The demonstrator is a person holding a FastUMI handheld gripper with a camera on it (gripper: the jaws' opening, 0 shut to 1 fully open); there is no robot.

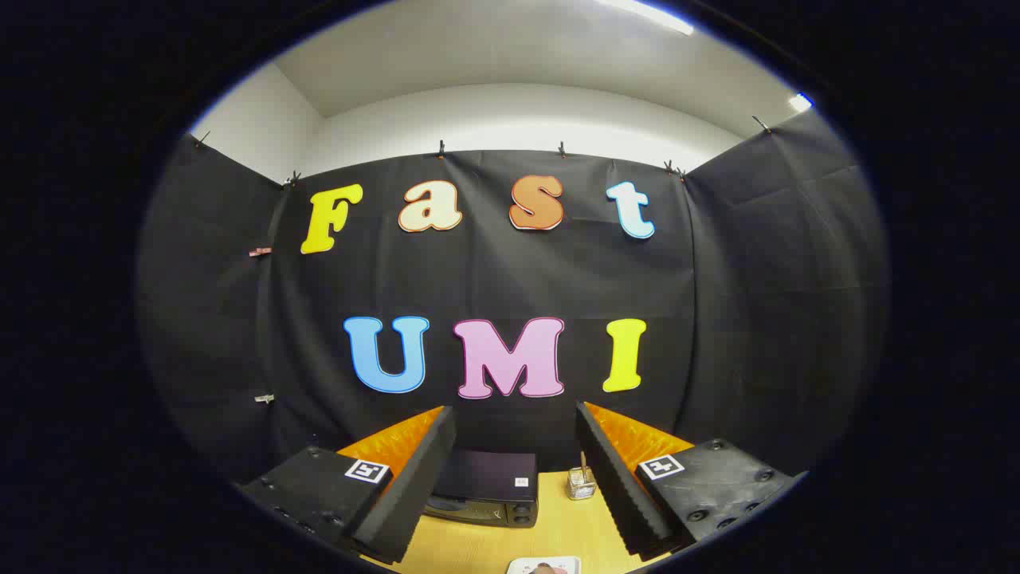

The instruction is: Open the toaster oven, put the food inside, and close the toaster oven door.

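Note:
My gripper (516,446) is held high above the table, its two fingers (414,470) wide apart with nothing between them. Beyond and below the fingers, a black toaster oven (486,494) sits at the back of the wooden table (486,546), partly hidden by the left finger; its door looks closed. A white plate (544,566) with a bit of food on it lies at the table's near edge, mostly cut off.
A small clear glass holder (582,483) with a stick in it stands to the right of the oven, close to the right finger. Black cloth walls close in the booth behind and on both sides.

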